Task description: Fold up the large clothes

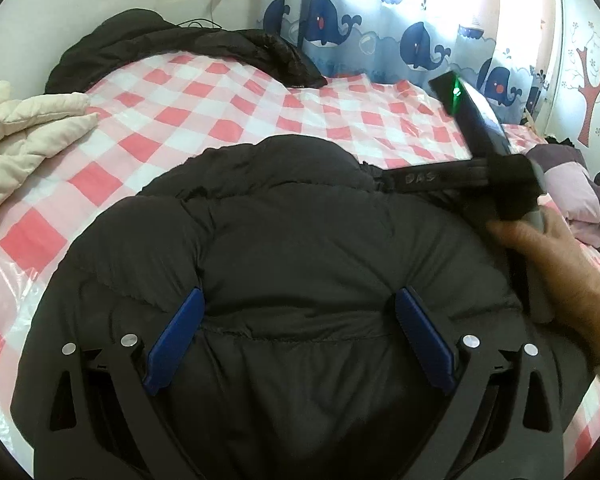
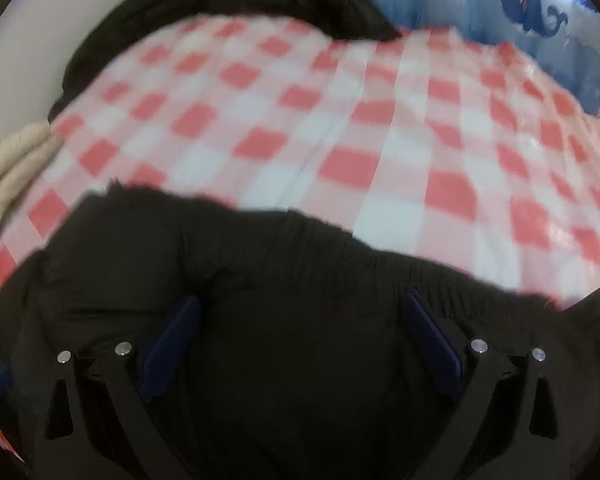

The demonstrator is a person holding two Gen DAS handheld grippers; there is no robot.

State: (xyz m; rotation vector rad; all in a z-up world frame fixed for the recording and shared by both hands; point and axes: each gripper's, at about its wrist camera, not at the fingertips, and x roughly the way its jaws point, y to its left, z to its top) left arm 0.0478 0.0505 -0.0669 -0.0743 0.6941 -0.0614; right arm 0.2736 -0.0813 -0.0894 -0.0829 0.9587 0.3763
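Observation:
A big dark puffer jacket (image 1: 300, 248) lies bunched on the pink-and-white checked bed (image 1: 204, 108). My left gripper (image 1: 300, 300) is open, its blue fingers (image 1: 176, 340) wide apart and pressing down into the jacket's padded top. The right gripper's body (image 1: 496, 160) shows at the right of the left wrist view, held by a bare hand (image 1: 560, 272) above the jacket's right side. In the blurred right wrist view the right gripper (image 2: 300, 304) is open, its blue fingers (image 2: 172, 344) spread over the same jacket (image 2: 284, 288) near its far edge.
Another dark coat (image 1: 172, 44) lies along the bed's far edge by the wall. A cream quilted garment (image 1: 20, 128) lies at the left. A purple bundle (image 1: 568, 184) sits at the right. Whale-print curtains (image 1: 380, 28) hang behind the bed.

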